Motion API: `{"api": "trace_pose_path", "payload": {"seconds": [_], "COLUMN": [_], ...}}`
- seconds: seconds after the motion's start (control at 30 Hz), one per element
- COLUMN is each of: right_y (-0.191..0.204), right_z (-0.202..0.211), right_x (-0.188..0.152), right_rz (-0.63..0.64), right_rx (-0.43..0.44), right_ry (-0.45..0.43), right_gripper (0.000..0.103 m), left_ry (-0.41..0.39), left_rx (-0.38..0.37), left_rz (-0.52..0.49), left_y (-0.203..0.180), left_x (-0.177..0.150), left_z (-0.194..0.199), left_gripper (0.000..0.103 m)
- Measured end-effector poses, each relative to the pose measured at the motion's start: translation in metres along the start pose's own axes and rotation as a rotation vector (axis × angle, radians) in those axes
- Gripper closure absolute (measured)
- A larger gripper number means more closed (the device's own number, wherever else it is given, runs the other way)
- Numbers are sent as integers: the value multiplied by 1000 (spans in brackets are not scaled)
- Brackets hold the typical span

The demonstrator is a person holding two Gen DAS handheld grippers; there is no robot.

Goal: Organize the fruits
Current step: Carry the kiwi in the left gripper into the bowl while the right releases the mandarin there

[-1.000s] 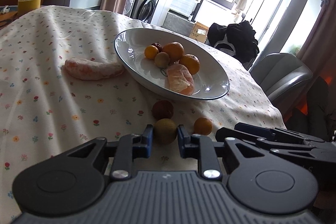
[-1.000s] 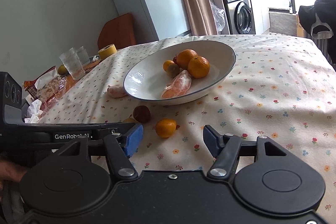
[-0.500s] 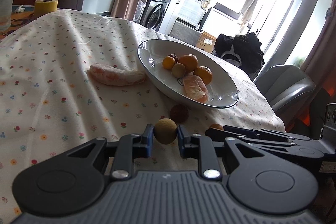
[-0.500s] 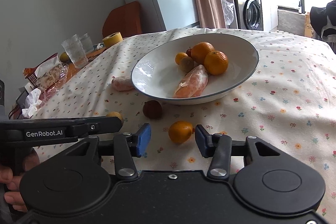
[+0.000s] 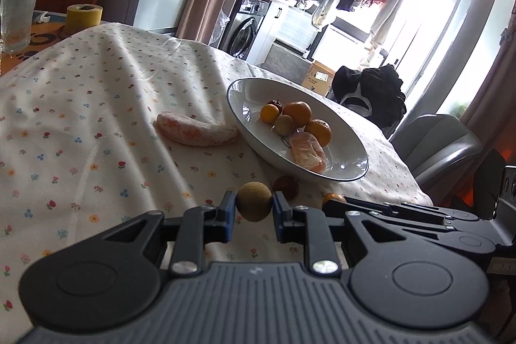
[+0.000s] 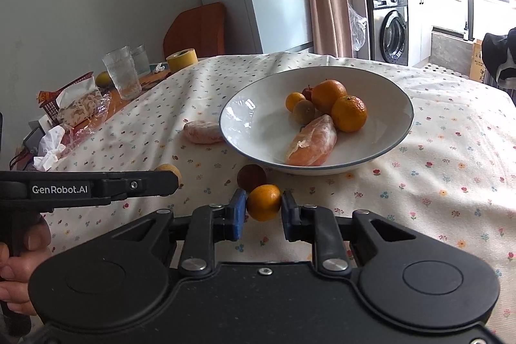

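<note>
My left gripper point(image 5: 253, 206) is shut on a small tan round fruit point(image 5: 253, 201), held above the flowered tablecloth. My right gripper point(image 6: 263, 204) is shut on a small orange point(image 6: 263, 202); only the top of that orange point(image 5: 333, 198) peeks out in the left wrist view. A dark red round fruit point(image 5: 286, 186) point(image 6: 251, 177) lies on the cloth just before the white bowl point(image 5: 245, 121) point(image 6: 383, 150). The bowl holds several oranges, a tan fruit and a peeled citrus segment point(image 6: 312, 141). Another peeled segment point(image 5: 196, 129) point(image 6: 202, 132) lies left of the bowl.
At the far left of the table stand drinking glasses point(image 6: 122, 72), a yellow tape roll point(image 6: 181, 58) point(image 5: 84, 19), a snack bag and crumpled tissue point(image 6: 51, 141). A grey chair point(image 5: 441, 147) stands beyond the table's right edge. A person's hand point(image 6: 16, 266) holds the left gripper's handle.
The left gripper has lifted the tan fruit off the cloth. The right gripper moved forward and closed on the small orange.
</note>
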State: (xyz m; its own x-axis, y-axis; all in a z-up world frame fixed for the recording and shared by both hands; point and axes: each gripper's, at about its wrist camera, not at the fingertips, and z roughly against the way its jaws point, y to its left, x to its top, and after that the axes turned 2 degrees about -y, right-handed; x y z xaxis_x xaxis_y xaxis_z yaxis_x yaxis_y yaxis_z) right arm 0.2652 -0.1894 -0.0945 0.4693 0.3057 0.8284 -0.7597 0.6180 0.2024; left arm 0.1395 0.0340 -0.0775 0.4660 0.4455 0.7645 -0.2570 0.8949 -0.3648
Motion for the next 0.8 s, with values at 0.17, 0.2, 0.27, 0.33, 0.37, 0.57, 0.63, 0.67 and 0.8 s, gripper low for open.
{"api": "trace_pose_path", "payload": {"seconds": [0.17, 0.2, 0.27, 0.33, 0.37, 0.57, 0.63, 0.67, 0.8], "right_y": [1, 1, 0, -2, -4, -15, -19, -20, -27], "right_z": [6, 8, 10, 12, 13, 15, 14, 14, 13], "right_x": [6, 8, 10, 13, 14, 18, 19, 19, 21], "right_rz": [6, 6, 6, 4, 1, -19, -26, -28, -40], "right_rx": [1, 1, 0, -3, -6, -22, -27, -29, -36], "right_ry": [-24, -29, -41, -53, -58, -83, -87, -89, -99], "right_gripper": [81, 81, 81, 81, 81, 81, 81, 81, 81], "left_ry": [-18, -21, -27, -32, -33, -37, -38, -38, -38], "left_rx": [-4, -4, -5, -5, -5, -5, -7, -8, -9], "left_rz": [-1, -3, -6, -10, -12, -26, -29, -30, -33], "left_y": [-2, -3, -5, -6, -7, -13, -15, -16, -18], "left_x": [6, 7, 10, 13, 14, 20, 22, 22, 25], "left_z": [3, 3, 3, 3, 2, -4, -7, -8, -13], "left_gripper": [81, 81, 81, 81, 81, 81, 81, 81, 81]}}
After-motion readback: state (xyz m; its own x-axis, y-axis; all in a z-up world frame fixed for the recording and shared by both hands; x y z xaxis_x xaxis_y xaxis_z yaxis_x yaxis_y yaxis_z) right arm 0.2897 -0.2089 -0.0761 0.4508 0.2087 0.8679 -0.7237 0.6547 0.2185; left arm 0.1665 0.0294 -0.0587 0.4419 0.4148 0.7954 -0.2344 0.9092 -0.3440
